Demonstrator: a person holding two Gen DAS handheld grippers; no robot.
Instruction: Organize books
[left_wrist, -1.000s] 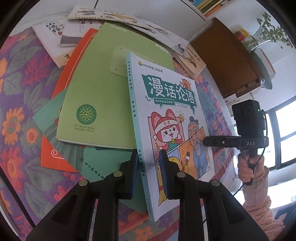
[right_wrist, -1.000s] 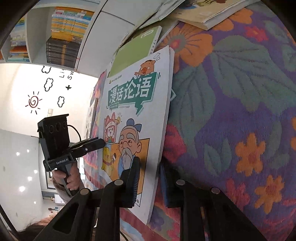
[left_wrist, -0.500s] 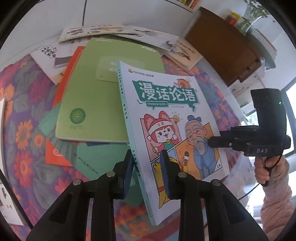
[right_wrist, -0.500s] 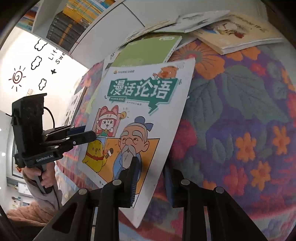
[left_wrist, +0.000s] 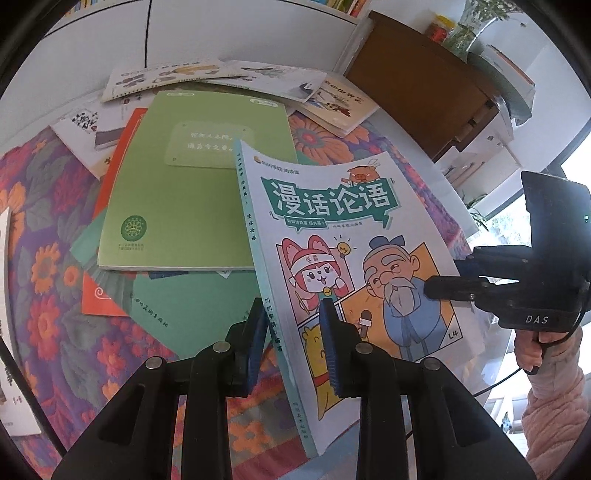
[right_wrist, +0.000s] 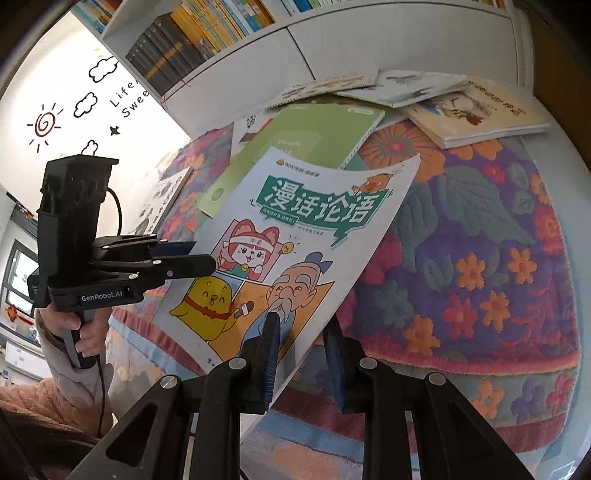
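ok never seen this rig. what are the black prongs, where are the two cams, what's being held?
No robot here: a person holds a handheld gripper in each hand, with a fisheye camera on each looking along its jaws. The black prongs at the bottom of each picture are that gripper's own jaws. The left gripper grips the cartoon book near its spine; the right gripper grips its opposite edge. Each camera also sees the other gripper across the book. The book is lifted, tilted, above a floral cloth. Beneath lie a green book atop other books, plus picture books near a white bookshelf.
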